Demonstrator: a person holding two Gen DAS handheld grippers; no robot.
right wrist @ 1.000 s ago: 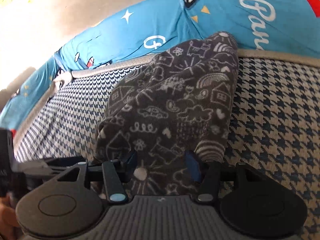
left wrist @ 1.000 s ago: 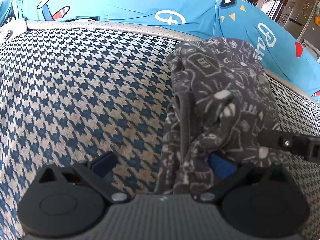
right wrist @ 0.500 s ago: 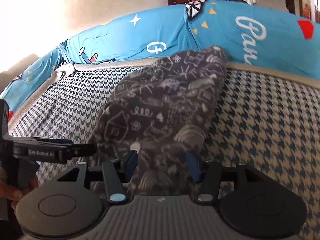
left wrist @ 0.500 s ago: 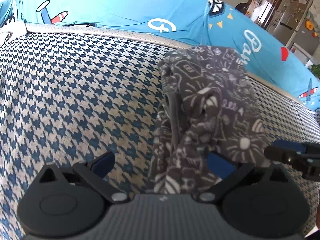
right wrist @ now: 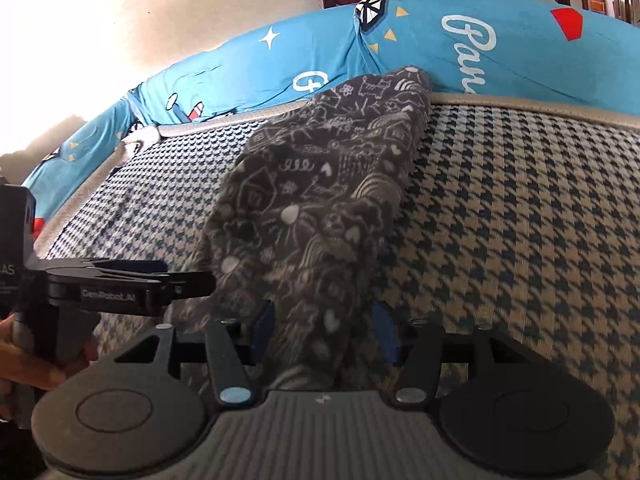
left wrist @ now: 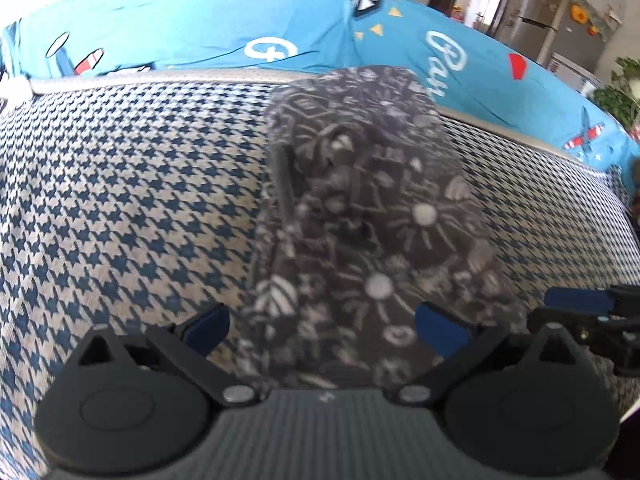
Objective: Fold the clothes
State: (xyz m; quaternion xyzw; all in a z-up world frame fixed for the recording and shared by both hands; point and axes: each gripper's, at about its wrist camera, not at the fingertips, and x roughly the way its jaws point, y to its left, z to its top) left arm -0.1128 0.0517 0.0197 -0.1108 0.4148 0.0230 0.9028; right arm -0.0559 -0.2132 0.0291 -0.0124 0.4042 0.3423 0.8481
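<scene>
Grey printed garment | drawn nearer since earlier | jaws unchanged

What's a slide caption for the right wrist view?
Right gripper straddling a grey doodle-print garment on a houndstooth cushion.

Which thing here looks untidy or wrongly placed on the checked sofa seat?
Only the dark grey garment with white doodle print: it lies bunched and creased on the blue-and-cream houndstooth seat, its far end against the blue cartoon-print cushion. Nothing looks spilled or damaged.
</scene>
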